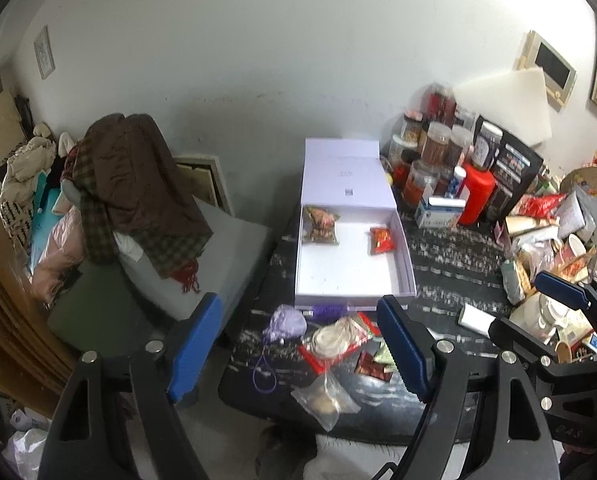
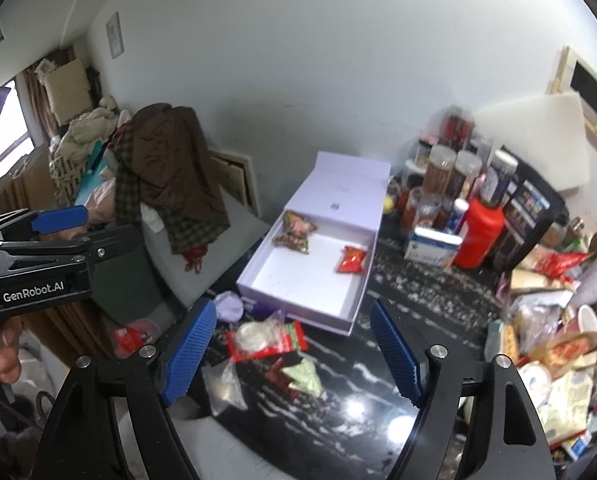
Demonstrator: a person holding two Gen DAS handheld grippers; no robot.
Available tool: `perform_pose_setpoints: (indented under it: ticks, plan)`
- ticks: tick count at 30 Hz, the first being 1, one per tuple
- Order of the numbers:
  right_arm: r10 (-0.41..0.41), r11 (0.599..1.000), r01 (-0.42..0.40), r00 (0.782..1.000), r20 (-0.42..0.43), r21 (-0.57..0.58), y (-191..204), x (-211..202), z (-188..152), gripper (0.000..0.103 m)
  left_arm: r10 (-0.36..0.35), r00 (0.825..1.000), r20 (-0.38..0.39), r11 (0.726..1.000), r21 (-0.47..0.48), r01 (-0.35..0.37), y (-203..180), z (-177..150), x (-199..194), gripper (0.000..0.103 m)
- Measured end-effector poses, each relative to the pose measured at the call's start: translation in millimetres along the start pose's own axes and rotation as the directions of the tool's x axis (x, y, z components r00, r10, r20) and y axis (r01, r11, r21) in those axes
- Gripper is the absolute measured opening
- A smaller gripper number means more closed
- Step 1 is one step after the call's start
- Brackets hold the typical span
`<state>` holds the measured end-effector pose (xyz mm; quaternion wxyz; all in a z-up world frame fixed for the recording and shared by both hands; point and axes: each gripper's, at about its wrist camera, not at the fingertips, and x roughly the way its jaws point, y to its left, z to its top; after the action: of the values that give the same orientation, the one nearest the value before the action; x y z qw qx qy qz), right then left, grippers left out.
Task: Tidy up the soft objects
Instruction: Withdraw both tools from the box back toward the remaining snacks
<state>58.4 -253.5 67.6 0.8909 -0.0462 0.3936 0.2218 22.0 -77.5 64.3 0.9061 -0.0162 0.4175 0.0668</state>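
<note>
Both grippers (image 1: 298, 344) (image 2: 294, 354) wide open, empty; white box (image 1: 350, 276) w/ 2 snack packs (image 1: 319, 226).

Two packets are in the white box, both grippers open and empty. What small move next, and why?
Probably lower the right gripper onto the red-edged clear packet lying just in front of the white box. Its jaws stand open and empty, the packet sits between and just beyond its fingertips, and the box floor has bare space beside the red snack packet. The left gripper is open too.
</note>
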Motion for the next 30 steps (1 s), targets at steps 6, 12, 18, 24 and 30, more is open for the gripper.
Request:
perform_pose_setpoints:
  ticks: [6,12,18,24,30]
  plan:
    - [0.016,1.000,-0.016,0.998,-0.053,0.012,0.2,17.1,-17.2,0.080,0.006,0.997,-0.071,1.000,0.002,-0.006,1.8,-16.9,19.3,0.079]
    - [0.038,0.999,-0.036,0.993,-0.108,0.019,-0.9,40.3,-29.8,0.080,-0.023,0.990,-0.139,1.000,-0.005,0.022,8.1,-27.1,45.9,0.079]
    - [0.066,0.997,-0.059,0.984,-0.165,0.044,-2.1,69.2,-36.1,0.080,-0.052,0.974,-0.220,0.999,-0.002,0.053,11.8,-36.1,80.1,0.079]
    - [0.079,0.997,-0.070,0.970,-0.231,0.045,3.6,101.8,-47.0,0.080,-0.081,0.945,-0.317,0.996,0.005,0.087,14.1,-49.7,114.7,0.079]
    - [0.097,0.995,-0.079,0.940,-0.327,0.069,3.0,134.4,-66.4,0.080,-0.187,0.875,-0.447,0.982,-0.057,0.181,15.6,-62.9,151.7,0.079]
